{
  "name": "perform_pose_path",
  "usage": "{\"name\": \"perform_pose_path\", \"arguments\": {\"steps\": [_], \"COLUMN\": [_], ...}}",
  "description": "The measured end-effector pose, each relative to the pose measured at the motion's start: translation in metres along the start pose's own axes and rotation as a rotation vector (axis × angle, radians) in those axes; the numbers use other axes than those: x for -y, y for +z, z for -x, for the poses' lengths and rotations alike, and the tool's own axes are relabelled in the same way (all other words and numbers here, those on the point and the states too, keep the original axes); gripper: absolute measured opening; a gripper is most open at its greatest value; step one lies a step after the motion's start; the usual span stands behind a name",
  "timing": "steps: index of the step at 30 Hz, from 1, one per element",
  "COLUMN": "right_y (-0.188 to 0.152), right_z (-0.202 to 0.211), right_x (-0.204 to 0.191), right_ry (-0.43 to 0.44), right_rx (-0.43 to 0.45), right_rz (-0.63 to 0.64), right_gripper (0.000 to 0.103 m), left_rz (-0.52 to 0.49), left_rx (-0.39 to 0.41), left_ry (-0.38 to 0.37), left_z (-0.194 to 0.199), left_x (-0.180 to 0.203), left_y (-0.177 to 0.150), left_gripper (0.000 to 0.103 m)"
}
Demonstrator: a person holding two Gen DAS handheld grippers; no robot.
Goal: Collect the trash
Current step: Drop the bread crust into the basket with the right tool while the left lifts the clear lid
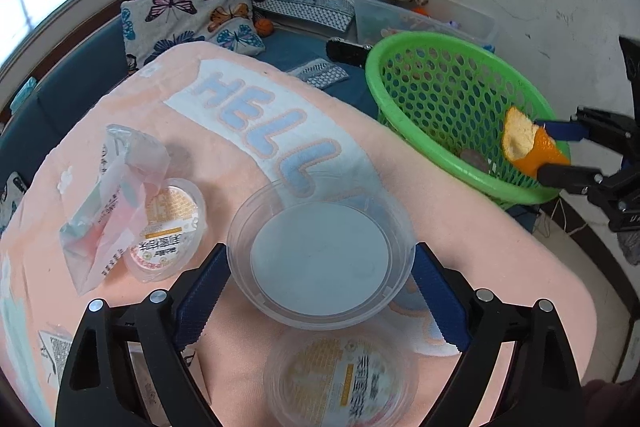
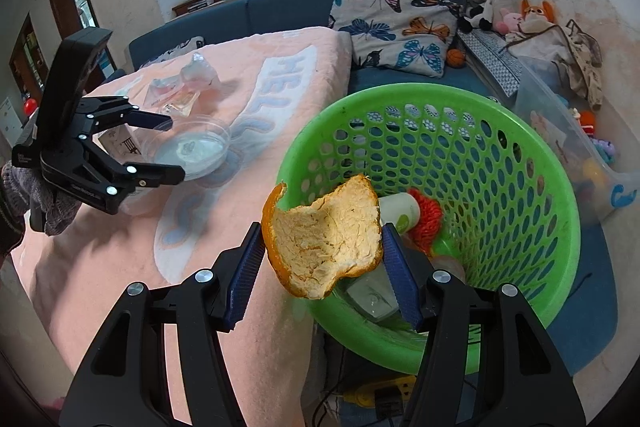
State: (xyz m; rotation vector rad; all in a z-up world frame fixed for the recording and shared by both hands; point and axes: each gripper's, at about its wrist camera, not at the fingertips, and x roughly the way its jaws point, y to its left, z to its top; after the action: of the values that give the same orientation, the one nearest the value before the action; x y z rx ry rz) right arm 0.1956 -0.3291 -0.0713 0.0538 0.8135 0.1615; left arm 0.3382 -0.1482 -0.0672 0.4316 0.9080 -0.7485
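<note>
A: What is the right tool (image 2: 324,255) holding?

B: It is gripping a piece of orange peel (image 2: 326,243), pale pith facing the camera, with both blue pads pressing on its edges. The peel is hanging just above the near rim of the green basket (image 2: 552,195), partly over its mouth.

A: What is sitting in the basket?

B: A white bottle-like container (image 2: 402,213), a red knitted thing (image 2: 428,221) beside it, and a clear plastic piece (image 2: 374,297) lower down, partly hidden behind the peel. I cannot tell what else is lying under them.

A: And the left tool (image 1: 320,277)?

B: Its jaws are standing wide on either side of a clear round plastic tub (image 1: 320,259), which is lying empty on the pink blanket (image 1: 480,227) covering the worktop. The left pad is sitting right at the tub's wall and the right one is just beside it; I cannot tell whether either is pressing.

A: Anything else lying around it?

B: A sealed cup with a printed lid (image 1: 168,231) is resting to the left, with a crumpled clear wrapper (image 1: 108,203) leaning over it. Another printed-lid cup (image 1: 340,375) is lying nearer the camera, below the tub. The basket is standing beyond the blanket's right edge.
</note>
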Motion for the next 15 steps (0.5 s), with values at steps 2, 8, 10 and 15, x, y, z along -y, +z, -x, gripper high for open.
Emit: {"name": "perform_pose_path", "arguments": {"steps": [2,8,10,15], "right_y": [0.000,0.004,0.006,0.011], "right_z": [0.000,-0.001,-0.002,-0.007], "right_x": [0.002,0.014,0.018,0.028], "right_ry": [-0.009,-0.041,-0.053,-0.083], "right_rx": [0.002,0.003,0.003,0.003], "right_rz": [-0.004,-0.031,-0.042,-0.060], "right_gripper": [0.059,0.060,0.060,0.061], "left_rz": [0.025,0.091,0.104,0.128], "left_rx": [0.020,0.078,0.094,0.129], "left_ry": [-0.003,-0.007,-0.010,-0.018], "left_z": [0.006,0.030,0.036,0.051], "left_x": [-0.004,-0.010,-0.011,-0.011], "left_y": [0.000,0.001,0.003,0.007], "left_gripper": [0.087,0.087,0.087,0.087]}}
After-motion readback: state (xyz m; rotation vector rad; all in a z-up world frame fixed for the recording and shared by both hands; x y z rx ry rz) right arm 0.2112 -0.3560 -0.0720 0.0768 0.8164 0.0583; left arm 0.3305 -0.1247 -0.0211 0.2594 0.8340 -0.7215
